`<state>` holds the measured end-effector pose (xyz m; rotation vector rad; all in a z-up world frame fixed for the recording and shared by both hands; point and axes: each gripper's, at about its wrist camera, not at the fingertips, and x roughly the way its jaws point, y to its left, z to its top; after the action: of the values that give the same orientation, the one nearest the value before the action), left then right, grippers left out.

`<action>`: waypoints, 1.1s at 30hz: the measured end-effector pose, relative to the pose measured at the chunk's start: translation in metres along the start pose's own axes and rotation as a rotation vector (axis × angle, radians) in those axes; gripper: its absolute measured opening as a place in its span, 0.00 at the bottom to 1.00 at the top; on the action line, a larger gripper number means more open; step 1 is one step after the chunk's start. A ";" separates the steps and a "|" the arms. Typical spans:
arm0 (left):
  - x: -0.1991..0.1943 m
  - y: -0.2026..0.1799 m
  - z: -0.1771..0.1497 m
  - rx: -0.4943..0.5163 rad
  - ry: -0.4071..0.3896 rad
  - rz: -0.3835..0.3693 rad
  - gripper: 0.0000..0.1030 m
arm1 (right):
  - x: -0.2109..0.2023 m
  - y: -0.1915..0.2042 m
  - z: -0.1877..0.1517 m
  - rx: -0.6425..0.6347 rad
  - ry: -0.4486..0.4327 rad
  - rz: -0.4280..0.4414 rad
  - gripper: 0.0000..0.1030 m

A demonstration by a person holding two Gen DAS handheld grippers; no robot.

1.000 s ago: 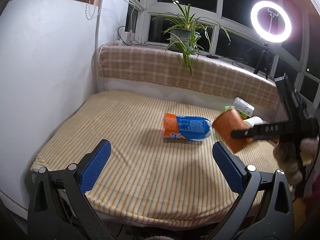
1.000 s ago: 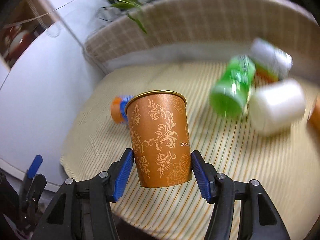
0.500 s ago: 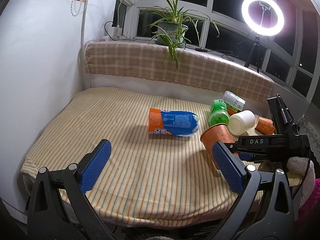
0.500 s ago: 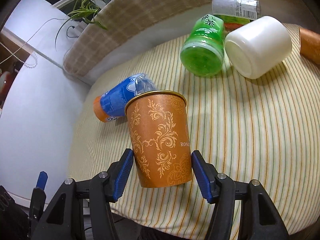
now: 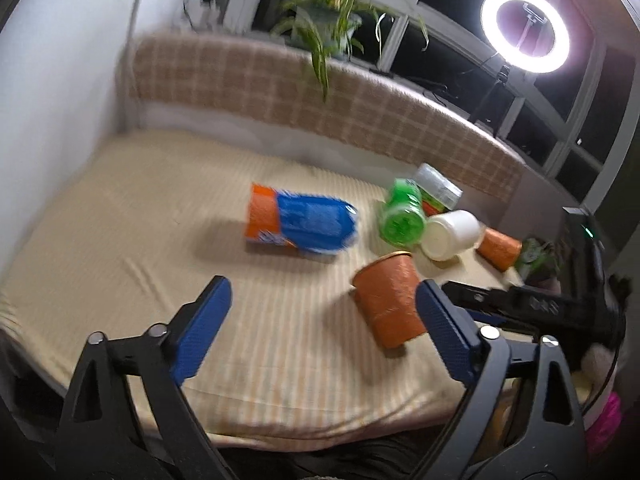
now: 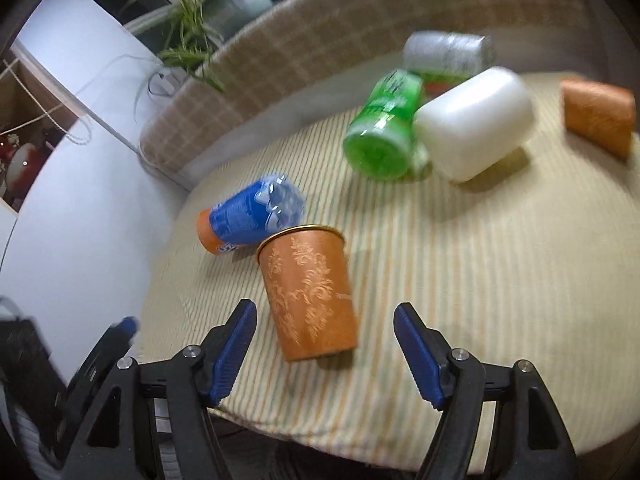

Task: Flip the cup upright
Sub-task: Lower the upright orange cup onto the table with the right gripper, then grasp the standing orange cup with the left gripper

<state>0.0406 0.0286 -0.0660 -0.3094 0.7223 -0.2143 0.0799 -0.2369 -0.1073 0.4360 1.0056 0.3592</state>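
Observation:
An orange cup with a gold floral pattern and gold rim (image 6: 310,294) stands upright, mouth up, on the striped cushion (image 6: 500,264) near its front edge. My right gripper (image 6: 325,350) is open, its blue pads either side of the cup's base and apart from it. The cup also shows in the left wrist view (image 5: 388,300), with the right gripper's black body to its right. My left gripper (image 5: 322,330) is open and empty above the cushion's front.
A blue and orange bottle (image 6: 250,214), a green bottle (image 6: 384,130), a white jar (image 6: 476,124), a labelled clear bottle (image 6: 446,54) and a second orange cup (image 6: 598,116) lie on their sides behind. A padded backrest (image 5: 280,84) and white wall (image 5: 60,60) bound the cushion.
My right gripper has lowered the cup onto the cushion and opened, letting it go. Both views have shifted and are blurred by motion.

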 end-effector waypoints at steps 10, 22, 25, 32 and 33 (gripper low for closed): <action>0.071 -0.004 -0.002 -0.223 0.265 -0.272 0.81 | -0.058 -0.043 -0.023 0.062 -0.107 -0.068 0.72; 0.122 -0.012 0.000 -0.315 0.371 -0.320 0.80 | -0.072 -0.072 -0.037 0.119 -0.111 -0.087 0.72; 0.130 -0.011 0.001 -0.323 0.380 -0.314 0.80 | -0.074 -0.073 -0.037 0.121 -0.120 -0.094 0.72; 0.150 -0.010 0.001 -0.336 0.410 -0.316 0.75 | -0.073 -0.077 -0.037 0.125 -0.117 -0.108 0.72; 0.154 -0.010 0.000 -0.333 0.416 -0.314 0.71 | -0.073 -0.077 -0.037 0.127 -0.118 -0.110 0.72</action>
<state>0.1521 -0.0265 -0.1565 -0.7106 1.1233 -0.4667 0.0186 -0.3316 -0.1108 0.5089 0.9358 0.1694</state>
